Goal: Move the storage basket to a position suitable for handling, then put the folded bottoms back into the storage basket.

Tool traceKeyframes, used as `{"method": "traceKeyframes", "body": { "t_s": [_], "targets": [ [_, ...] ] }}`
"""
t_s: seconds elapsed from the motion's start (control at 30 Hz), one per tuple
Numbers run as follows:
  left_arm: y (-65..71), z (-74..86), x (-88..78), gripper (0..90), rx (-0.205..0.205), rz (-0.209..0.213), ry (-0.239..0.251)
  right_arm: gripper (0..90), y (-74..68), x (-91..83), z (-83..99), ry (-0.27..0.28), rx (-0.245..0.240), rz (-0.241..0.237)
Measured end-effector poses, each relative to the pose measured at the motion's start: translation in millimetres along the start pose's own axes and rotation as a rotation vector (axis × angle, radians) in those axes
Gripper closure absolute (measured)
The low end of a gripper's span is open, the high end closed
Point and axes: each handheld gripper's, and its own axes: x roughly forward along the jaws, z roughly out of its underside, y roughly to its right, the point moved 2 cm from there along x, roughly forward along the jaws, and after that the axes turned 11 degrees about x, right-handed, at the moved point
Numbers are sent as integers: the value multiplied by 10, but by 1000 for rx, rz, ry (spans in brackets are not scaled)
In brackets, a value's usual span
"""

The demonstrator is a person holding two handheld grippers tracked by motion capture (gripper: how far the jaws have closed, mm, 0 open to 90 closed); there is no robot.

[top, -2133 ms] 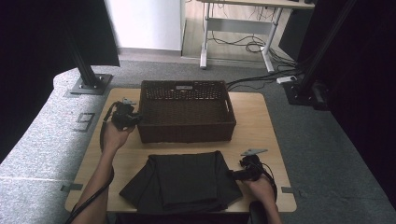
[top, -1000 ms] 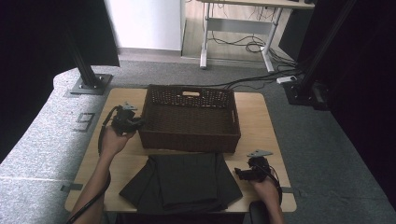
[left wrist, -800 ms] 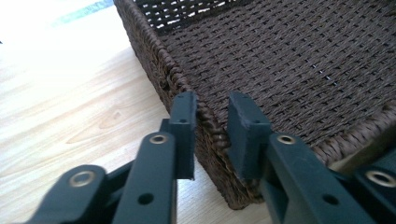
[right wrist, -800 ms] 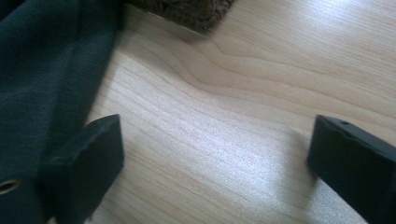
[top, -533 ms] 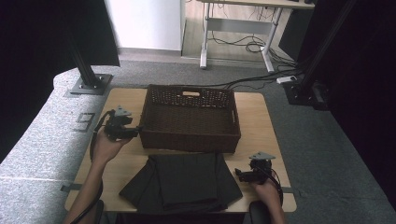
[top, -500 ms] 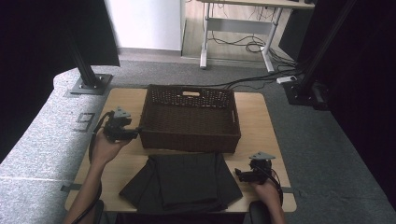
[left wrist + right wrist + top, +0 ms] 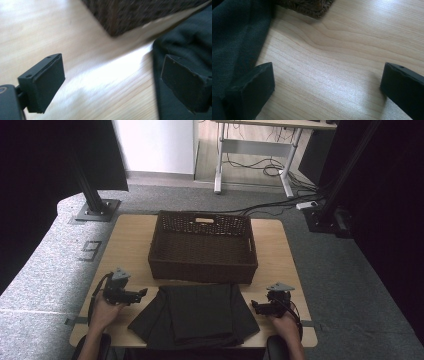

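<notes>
A folded dark cloth (image 7: 196, 314) lies at the near edge of the counter (image 7: 131, 240), between the two hands. The left tongs (image 7: 143, 293) sit just beside the cloth's left corner; their jaws have just been opening and stand released, with bare wood between them. The right tongs (image 7: 254, 306) rest just off the cloth's right edge, spread wide and grasping nothing. Farther back, a dark woven basket (image 7: 202, 247) stands right behind the cloth.

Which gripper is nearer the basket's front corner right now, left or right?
Hard to call from the high view: left gripper and right gripper both flank the folded dark cloth, jaws open, each close to a front corner of the basket.
</notes>
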Motion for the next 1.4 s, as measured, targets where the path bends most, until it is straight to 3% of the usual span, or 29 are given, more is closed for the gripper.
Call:
{"method": "traceKeyframes", "body": {
  "t_s": [0.1, 0.4, 0.53, 1.0, 1.4],
  "targets": [
    [2, 96, 57, 21, 19, -21, -20, 0, 0, 0, 0, 0, 0, 0],
    [58, 199, 213, 0, 43, -4, -80, 0, -2, 0, 1, 0, 1, 1],
    [57, 216, 242, 0, 35, 24, -66, 0, -3, -1, 1, 0, 2, 1],
    [32, 223, 252, 0, -2, -12, -57, 0, -3, -1, 2, 0, 1, -1],
    [32, 225, 251, 0, -1, -12, -56, 0, -16, -5, -10, -17, 1, 3]
  ]
}}
